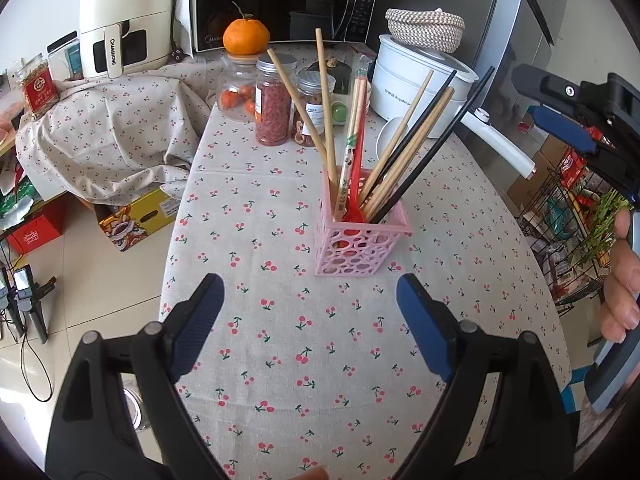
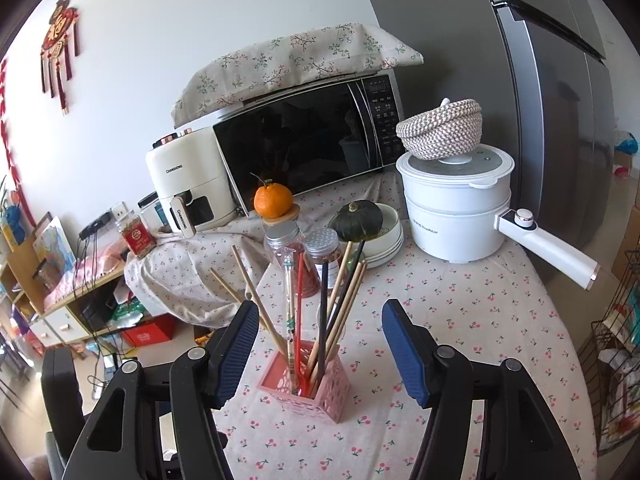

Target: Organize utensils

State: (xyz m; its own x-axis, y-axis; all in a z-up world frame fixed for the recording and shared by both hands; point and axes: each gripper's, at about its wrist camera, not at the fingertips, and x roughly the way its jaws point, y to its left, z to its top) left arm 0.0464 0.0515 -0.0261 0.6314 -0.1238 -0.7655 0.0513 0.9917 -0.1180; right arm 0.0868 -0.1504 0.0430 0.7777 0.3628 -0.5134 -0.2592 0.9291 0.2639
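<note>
Many chopsticks [image 1: 404, 148] (upright) in pink holder [image 1: 362, 242]

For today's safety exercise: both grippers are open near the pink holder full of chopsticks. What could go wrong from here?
1. The pink holder is small and light-looking, and its chopsticks lean far outward; a nudge from the right gripper, hovering just above, might tip it.
2. Jars stand close behind, one with an orange balanced on its lid; a falling stick could knock it off.
3. The left gripper holds nothing, so nothing steadies the holder.
</note>
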